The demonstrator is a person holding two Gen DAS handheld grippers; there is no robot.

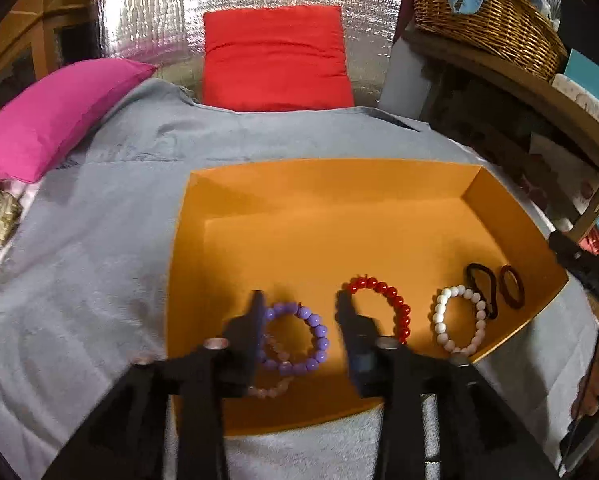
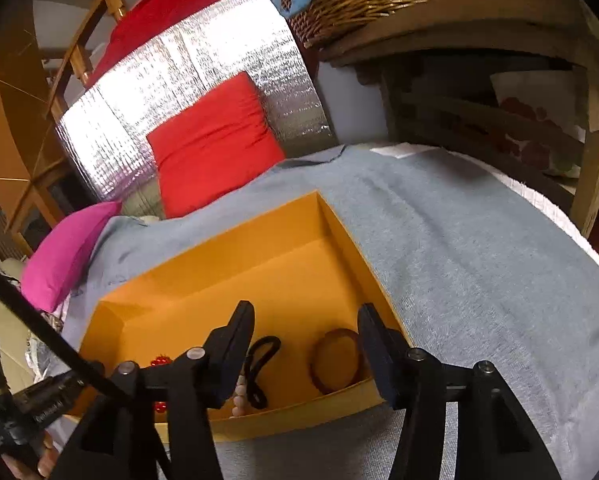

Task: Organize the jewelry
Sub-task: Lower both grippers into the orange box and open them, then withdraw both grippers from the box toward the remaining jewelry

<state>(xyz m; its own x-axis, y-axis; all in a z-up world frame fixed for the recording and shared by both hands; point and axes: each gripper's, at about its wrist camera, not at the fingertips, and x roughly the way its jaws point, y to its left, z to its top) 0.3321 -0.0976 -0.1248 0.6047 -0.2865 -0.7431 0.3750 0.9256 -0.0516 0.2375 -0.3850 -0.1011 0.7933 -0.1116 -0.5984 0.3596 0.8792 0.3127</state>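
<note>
An orange box [image 1: 259, 184] sits on a grey blanket [image 1: 79, 260]. Along its near edge lie a purple bead bracelet [image 1: 313, 334], red bracelet [image 1: 395, 300] at three o'clock of it, then a white bracelet [image 1: 443, 312]. Left gripper [image 1: 299, 304] hovers spread over the purple one; right gripper [image 2: 305, 320] spread, empty, above a brown hair tie [image 2: 331, 360].

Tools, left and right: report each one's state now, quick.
Left tool: open, holding nothing, above the purple bracelet.
Right tool: open, holding nothing, over the brown hair tie.
</note>
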